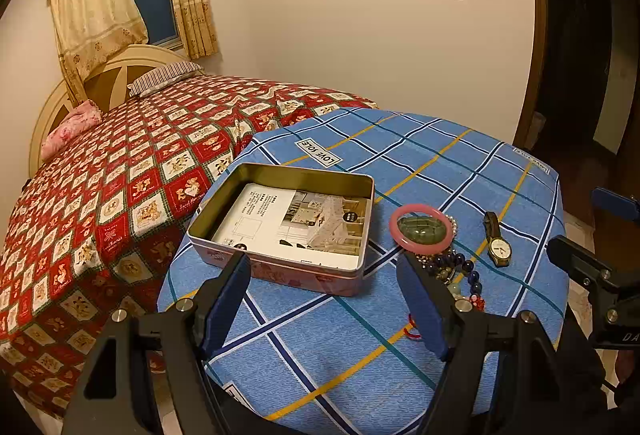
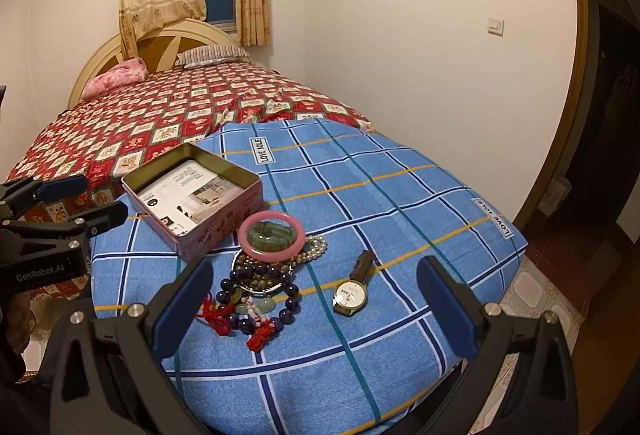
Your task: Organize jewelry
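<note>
Nothing is packed yet; both my left tool [image 1: 324,299] and right tool [image 2: 316,309] gape wide and empty; the wristwatch [image 2: 352,289] lies right of the open tin [image 2: 192,191]; I judge grasping it comes next.

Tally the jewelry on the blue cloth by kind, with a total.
Bangles: 2, pink bangle and green bangle inside it
Beaded strands: 3, pearl strand, dark bead bracelet, brownish bead bracelet
Watches: 1, wristwatch
Total: 6; the pile may hide more.
</note>
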`<state>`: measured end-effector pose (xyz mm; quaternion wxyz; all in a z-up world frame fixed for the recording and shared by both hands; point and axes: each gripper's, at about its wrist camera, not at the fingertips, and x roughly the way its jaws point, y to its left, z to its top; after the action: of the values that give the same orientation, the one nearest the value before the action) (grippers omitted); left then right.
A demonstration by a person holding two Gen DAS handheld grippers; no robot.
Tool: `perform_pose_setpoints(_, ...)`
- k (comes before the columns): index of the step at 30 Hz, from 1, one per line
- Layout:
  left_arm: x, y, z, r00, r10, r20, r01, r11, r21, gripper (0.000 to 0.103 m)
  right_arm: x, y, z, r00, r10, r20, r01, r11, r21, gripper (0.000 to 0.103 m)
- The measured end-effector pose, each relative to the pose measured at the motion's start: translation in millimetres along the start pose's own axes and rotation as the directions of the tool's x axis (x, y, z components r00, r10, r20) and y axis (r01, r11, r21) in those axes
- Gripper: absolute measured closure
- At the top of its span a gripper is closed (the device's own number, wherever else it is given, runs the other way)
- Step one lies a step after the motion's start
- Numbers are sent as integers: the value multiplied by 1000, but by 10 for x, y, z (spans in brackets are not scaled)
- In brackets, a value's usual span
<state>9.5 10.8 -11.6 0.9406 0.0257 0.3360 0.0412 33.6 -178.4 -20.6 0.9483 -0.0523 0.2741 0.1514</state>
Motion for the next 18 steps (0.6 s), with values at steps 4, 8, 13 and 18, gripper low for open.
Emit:
perform_pose_setpoints(4, 0, 2, -2, 1000, -1, 0, 1, 1000, 0, 27, 4, 3, -13, 1000, 2, -3, -2, 1000, -1, 0)
perform_pose_setpoints(8, 4, 5, -4, 1000, 0, -1, 0, 1000, 0, 27, 7, -5, -2, 1000, 2, -2, -2, 1000, 0, 0)
perform_pose_setpoints(13, 2, 1, -10, 1000, -1, -1, 1, 1000, 3, 27, 8, -3, -4, 1000, 3, -5, -3, 1000, 0, 1)
perform_pose_setpoints(18, -1, -5, -18, 1000, 0, -1, 0, 1000, 4, 27, 9, 20, -37, 1000, 6, -8, -6, 1000, -3, 2)
